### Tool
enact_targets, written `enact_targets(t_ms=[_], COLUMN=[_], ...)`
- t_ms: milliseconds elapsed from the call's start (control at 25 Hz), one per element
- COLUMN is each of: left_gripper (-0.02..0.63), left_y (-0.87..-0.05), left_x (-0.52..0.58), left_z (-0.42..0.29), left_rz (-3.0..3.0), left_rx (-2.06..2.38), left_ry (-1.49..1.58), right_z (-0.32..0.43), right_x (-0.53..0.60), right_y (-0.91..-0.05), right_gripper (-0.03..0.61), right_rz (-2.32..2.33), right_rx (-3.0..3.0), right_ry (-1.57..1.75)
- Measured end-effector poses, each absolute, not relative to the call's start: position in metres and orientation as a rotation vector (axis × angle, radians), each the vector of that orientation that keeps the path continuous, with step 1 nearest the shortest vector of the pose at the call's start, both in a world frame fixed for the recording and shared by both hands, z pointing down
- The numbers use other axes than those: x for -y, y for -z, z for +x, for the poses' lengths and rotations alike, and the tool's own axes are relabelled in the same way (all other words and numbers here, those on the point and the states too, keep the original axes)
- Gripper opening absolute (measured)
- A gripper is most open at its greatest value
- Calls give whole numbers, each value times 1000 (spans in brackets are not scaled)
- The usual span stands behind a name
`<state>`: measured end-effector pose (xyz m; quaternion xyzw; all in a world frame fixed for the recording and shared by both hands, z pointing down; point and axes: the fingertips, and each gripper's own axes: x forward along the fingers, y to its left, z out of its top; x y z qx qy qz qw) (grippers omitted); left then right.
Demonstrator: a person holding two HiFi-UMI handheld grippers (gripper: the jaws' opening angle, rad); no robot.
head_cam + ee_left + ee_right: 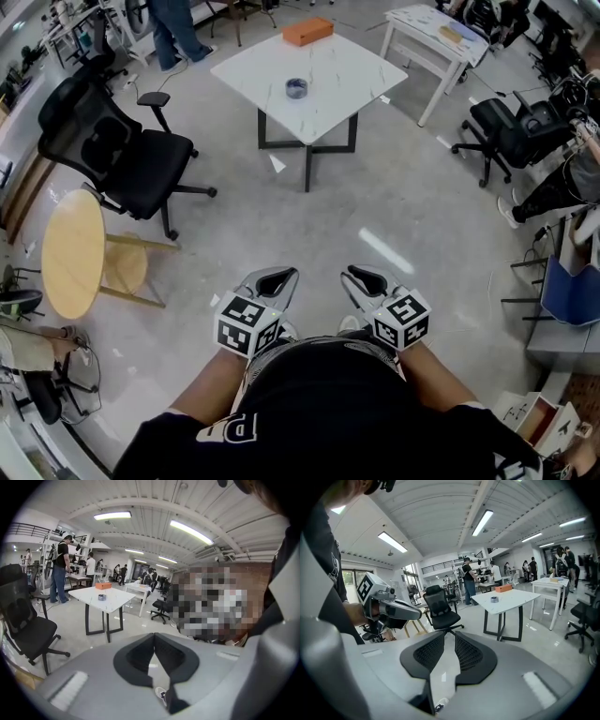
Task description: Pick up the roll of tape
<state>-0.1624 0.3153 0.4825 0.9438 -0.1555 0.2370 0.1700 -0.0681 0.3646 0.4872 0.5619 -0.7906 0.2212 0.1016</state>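
Note:
The roll of tape (296, 87) lies flat near the middle of a white square table (347, 84) across the floor, far ahead of me. It also shows small in the left gripper view as the tape (101, 597) and in the right gripper view as the tape (494, 599). My left gripper (286, 272) and right gripper (352, 272) are held close to my body, side by side, pointing at the table. The left gripper (153, 634) is shut with nothing in it. The right gripper (450, 633) is shut too, a sliver showing between its tips.
An orange box (307, 31) sits at the table's far corner. A black office chair (112, 150) and a round wooden table (75, 253) stand to the left. A second white table (436, 28) and black chairs (506, 131) are at the right. A person (178, 33) stands behind.

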Motion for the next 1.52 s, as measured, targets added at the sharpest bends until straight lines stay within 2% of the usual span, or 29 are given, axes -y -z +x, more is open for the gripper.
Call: enact_targets(t_ms=[640, 720, 760, 1200, 1520], left_gripper=[60, 60, 58, 60, 60], left_y=[-487, -489, -490, -501, -484], left_x=[-284, -282, -280, -243, -188], left_z=[-225, -227, -228, -209, -147], left_rz=[2702, 2694, 2691, 2664, 2686], left_rx=[388, 388, 388, 424, 430], left_ry=[-675, -669, -665, -667, -680], right_z=[-128, -128, -128, -110, -54], right_x=[-340, -339, -338, -294, -234], right_y=[-482, -482, -482, -492, -477], right_gripper=[60, -2, -2, -2, -2], right_rz=[1770, 1785, 1787, 1733, 1721], right_rx=[2290, 2291, 2295, 2330, 2379], right_ry=[-629, -634, -645, -685, -668])
